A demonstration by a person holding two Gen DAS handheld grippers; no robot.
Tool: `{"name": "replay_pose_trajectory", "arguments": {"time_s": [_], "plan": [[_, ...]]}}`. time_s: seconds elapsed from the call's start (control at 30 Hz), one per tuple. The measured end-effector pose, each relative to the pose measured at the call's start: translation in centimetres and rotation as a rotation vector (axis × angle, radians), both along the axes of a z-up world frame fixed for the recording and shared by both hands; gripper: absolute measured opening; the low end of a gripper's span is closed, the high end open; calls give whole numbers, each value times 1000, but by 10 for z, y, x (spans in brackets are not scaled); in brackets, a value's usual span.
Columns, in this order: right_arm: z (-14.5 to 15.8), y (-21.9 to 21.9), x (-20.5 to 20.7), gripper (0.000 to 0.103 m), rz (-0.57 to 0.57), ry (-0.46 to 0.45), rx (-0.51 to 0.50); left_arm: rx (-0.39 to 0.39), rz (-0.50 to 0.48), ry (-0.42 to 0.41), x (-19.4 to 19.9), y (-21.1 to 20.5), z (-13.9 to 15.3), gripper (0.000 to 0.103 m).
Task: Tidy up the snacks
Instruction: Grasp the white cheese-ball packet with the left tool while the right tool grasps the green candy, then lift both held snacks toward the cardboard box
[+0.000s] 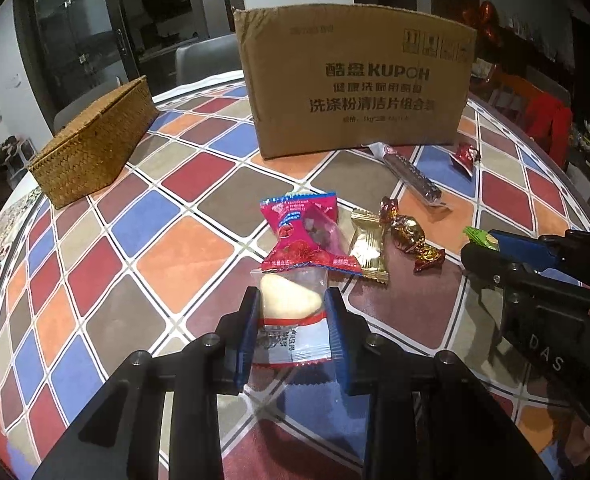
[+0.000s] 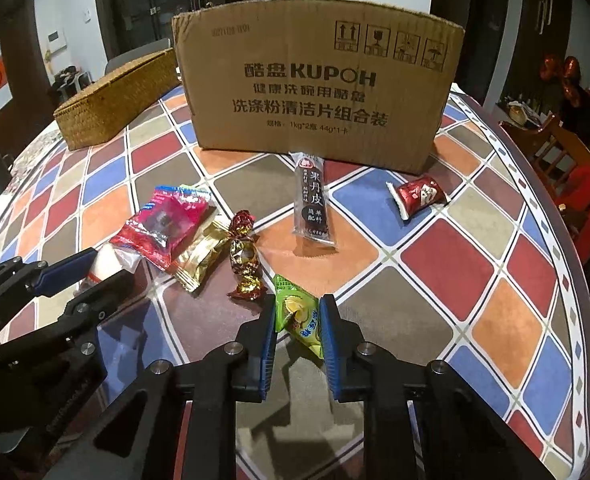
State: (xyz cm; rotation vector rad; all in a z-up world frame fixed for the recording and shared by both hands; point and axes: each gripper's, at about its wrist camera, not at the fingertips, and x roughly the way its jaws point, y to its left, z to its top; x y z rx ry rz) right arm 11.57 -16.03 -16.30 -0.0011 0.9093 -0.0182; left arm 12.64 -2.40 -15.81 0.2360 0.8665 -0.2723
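Left wrist view: the left hand-held gripper [image 1: 291,304] pinches a clear packet holding a white snack [image 1: 291,300] on the chequered desk [image 1: 135,208]; a pink packet [image 1: 307,236], gold packet [image 1: 369,248] and foil-wrapped candy [image 1: 409,238] lie just beyond, before a cardboard box [image 1: 355,84] and a woven basket [image 1: 95,144].

Right wrist view: the right hand-held gripper [image 2: 298,312] is pressed onto a green packet [image 2: 297,312] on the desk. A dark bar [image 2: 314,208] and a red packet [image 2: 419,194] lie nearer the box.
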Motion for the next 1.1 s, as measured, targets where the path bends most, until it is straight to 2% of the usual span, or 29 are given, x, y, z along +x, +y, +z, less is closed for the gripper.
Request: {"name": "replay_pose_trajectory", "arguments": {"time_s": [0.67, 1.1], "plan": [[32, 5, -14, 22, 10, -84, -12, -26, 19, -64, -11, 7, 33, 32], [68, -5, -4, 22, -9, -159, -18, -45, 19, -117, 2, -2, 65, 33]]}}
